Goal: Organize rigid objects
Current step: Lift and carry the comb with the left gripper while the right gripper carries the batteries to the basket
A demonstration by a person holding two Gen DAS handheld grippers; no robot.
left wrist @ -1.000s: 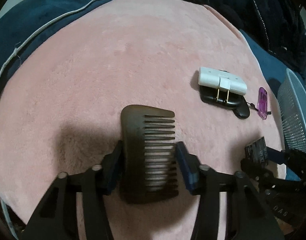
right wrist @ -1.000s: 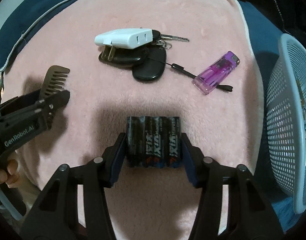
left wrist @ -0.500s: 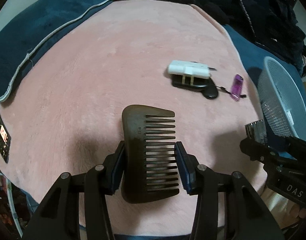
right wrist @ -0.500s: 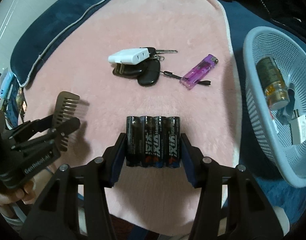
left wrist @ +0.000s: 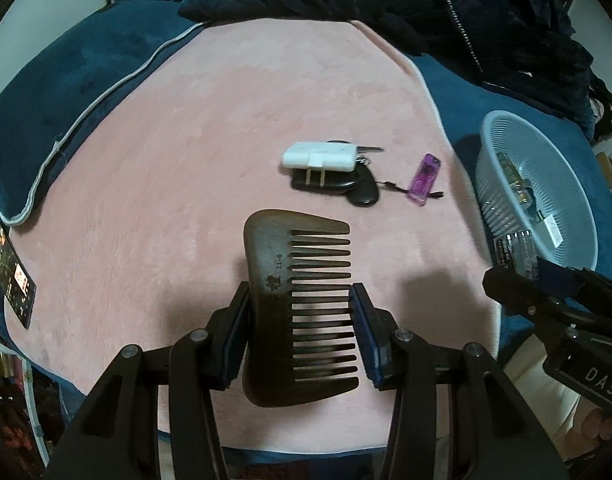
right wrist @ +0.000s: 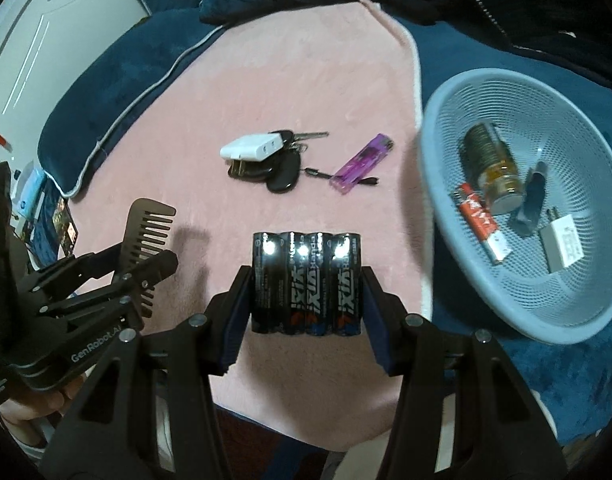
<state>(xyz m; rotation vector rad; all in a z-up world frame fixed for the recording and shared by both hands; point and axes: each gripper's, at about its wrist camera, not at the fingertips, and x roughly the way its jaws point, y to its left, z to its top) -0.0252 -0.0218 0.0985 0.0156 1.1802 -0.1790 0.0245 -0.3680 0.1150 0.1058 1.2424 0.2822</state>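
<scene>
A dark wide-toothed comb (left wrist: 296, 312) is clamped between the fingers of the left gripper (left wrist: 300, 334), one blue pad pressed on its spine and the other on its tooth tips, and it is held in the air above the pink blanket (left wrist: 186, 152). A pack of four black batteries (right wrist: 306, 284) is clamped side by side between the fingers of the right gripper (right wrist: 306, 312), likewise lifted clear of the blanket. On the blanket beyond both, a white plug adapter (right wrist: 252, 147) is seen lying on top of a bunch of keys with black fobs (right wrist: 284, 174), and a purple lighter (right wrist: 362, 164) is found just beside them, with a thin black cord between the two. To the right, off the blanket on the dark blue bedding (right wrist: 546, 380), a pale blue mesh basket (right wrist: 438, 176) is set; inside it a brown jar (right wrist: 492, 164), a red lighter (right wrist: 480, 220), a grey clip (right wrist: 532, 196) and a white charger (right wrist: 564, 246) are contained. A dark jacket (left wrist: 486, 12) is heaped at the far edge.
</scene>
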